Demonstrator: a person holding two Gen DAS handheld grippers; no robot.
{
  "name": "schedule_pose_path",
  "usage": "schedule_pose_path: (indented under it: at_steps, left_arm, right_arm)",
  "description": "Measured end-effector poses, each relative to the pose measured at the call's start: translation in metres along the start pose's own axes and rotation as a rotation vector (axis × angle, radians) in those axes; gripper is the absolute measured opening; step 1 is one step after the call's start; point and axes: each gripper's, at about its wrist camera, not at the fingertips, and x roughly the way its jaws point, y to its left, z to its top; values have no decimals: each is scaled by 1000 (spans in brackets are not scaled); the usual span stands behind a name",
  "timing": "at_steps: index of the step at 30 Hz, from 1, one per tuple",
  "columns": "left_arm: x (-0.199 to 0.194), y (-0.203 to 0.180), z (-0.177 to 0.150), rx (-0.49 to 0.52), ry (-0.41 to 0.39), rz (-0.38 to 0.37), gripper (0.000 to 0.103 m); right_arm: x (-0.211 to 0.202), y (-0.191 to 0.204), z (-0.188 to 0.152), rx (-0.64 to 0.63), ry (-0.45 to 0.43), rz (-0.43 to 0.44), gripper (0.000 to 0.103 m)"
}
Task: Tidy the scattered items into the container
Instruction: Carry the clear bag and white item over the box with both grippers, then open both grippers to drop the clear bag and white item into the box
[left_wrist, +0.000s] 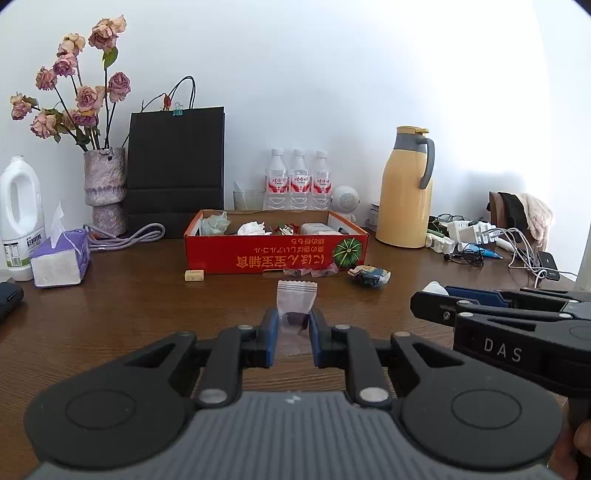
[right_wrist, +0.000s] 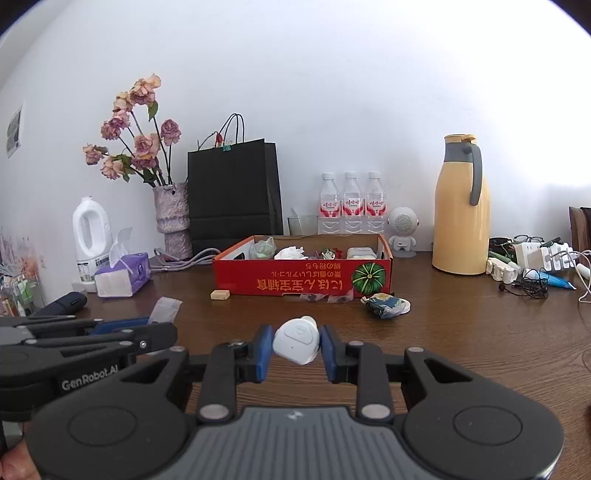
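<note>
I can't make out the small wrappers (left_wrist: 310, 272) tucked against the red box (left_wrist: 258, 258). My left view cuts off the dark pouch (left_wrist: 9, 297) far left of that box.

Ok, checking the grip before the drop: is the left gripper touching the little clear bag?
Touching. The left wrist view shows the left gripper with both blue pads pressed against the clear bag.

Black tongs (left_wrist: 292, 325), blue pads (left_wrist: 268, 334), silver screws, grey ribbed base.

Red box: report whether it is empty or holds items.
Holds items. The open-topped red box shows crumpled white paper and other bits above its rim.
</note>
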Motion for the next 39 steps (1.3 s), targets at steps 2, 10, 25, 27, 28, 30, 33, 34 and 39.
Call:
schedule_pose_path:
  at_steps: [2, 10, 25, 27, 28, 30, 33, 34, 39]
  left_arm:
    - [0, 3, 1, -7, -3, -3, 19]
    - [45, 29, 31, -36, 15, 13, 19]
    - [276, 98, 141, -50, 41, 98, 19]
    - [303, 110, 150, -61, 61, 110, 19]
    - [316, 116, 154, -64, 77, 102, 19]
    - [340, 127, 161, -74, 126, 85, 19]
    - [377, 142, 171, -62, 252, 98, 19]
    - [389, 147, 174, -64, 309, 101, 19]
    - [433, 154, 180, -79, 499, 87, 19]
  right_arm:
    - [0, 0, 1, 10, -4, -4, 27]
    - [45, -5, 30, 20, 13, 0, 27]
    - [277, -52, 141, 39, 33, 38, 27]
    - [305, -62, 151, 60, 44, 54, 27]
    - [318, -68, 156, 58, 51, 67, 27]
    - [347, -76, 168, 35, 113, 71, 27]
    - [390, -87, 186, 20, 263, 86, 27]
    - [407, -89, 191, 24, 336, 84, 27]
    - [471, -97, 195, 79, 604, 84, 27]
